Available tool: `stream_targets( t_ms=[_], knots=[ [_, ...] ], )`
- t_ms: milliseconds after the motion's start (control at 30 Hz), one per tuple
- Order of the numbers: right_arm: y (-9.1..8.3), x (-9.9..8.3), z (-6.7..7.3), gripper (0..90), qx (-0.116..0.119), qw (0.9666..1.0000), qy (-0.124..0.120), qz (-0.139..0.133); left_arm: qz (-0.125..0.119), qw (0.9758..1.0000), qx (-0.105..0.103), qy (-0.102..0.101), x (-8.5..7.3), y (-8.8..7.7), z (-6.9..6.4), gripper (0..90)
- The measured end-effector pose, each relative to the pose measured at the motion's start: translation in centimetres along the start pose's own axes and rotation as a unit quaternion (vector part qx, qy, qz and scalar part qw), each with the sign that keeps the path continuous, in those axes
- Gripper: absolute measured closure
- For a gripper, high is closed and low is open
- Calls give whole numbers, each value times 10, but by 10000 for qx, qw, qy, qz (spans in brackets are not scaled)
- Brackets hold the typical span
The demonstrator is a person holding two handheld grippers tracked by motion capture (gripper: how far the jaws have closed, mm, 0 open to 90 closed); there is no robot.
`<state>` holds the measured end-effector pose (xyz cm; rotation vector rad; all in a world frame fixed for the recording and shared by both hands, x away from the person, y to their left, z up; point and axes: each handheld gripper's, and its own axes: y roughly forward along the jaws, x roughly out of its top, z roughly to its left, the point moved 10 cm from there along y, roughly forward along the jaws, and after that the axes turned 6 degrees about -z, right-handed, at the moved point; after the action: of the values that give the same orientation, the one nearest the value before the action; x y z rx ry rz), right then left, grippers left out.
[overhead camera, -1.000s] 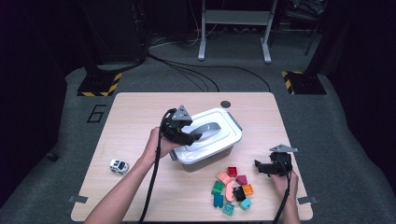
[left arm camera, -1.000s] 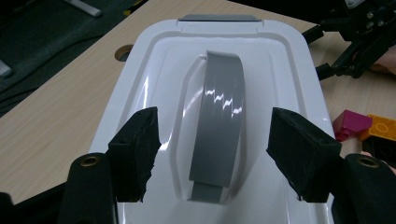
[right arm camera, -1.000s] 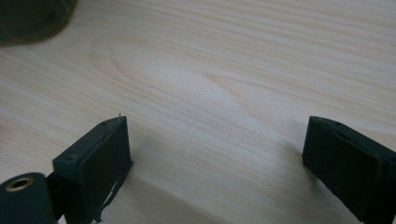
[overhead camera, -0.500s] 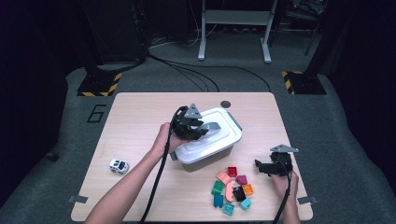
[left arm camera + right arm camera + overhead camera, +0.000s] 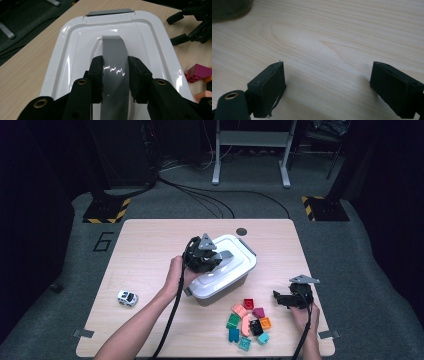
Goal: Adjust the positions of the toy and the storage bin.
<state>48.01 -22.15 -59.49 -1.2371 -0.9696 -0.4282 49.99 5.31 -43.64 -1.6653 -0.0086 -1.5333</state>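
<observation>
White lidded box (image 5: 220, 277) near tabletop (image 5: 150, 250) centre, long axis diagonal, running from near-left toward far-right corner. Glossy white lid, grey handle (image 5: 113, 67) along its length, grey latch at far end. Left tool (image 5: 216, 258) clamped on handle. Right tool (image 5: 278, 298) near right edge, jaws apart, empty.

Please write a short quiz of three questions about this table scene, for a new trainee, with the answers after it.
1. True or false: the left gripper is shut on the grey handle of the white box lid.
2. What is between the pads of the right gripper? A) a toy brick B) nothing C) a cable
3. Which small toy stands alone near the table's left edge?

Key: 1 true. 2 B; it is open over bare table. 3 the white toy car.
</observation>
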Motion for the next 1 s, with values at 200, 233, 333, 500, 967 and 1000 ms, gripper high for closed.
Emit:
stream_targets(
  t_ms=[200,233,333,500,967,1000],
  knots=[
    [0,0,0,122,-17,10000,-1,2,81,9999,67,-101,-3,-5,-1,666],
    [0,0,0,122,-16,10000,-10,2,97,9999,67,-79,-3,-6,-1,666],
    [0,0,0,122,-16,10000,-8,1,97,9998,59,-169,-5,-8,-3,666],
    [0,0,0,123,-28,10000,-6,4,82,9997,78,-227,-7,-12,-5,667],
    [0,0,0,130,-43,10000,-13,-1,73,9987,290,-415,-13,-20,-8,666],
    [0,0,0,129,-46,10000,-6,-4,73,9987,291,-411,-13,-20,-8,667]
  ],
)
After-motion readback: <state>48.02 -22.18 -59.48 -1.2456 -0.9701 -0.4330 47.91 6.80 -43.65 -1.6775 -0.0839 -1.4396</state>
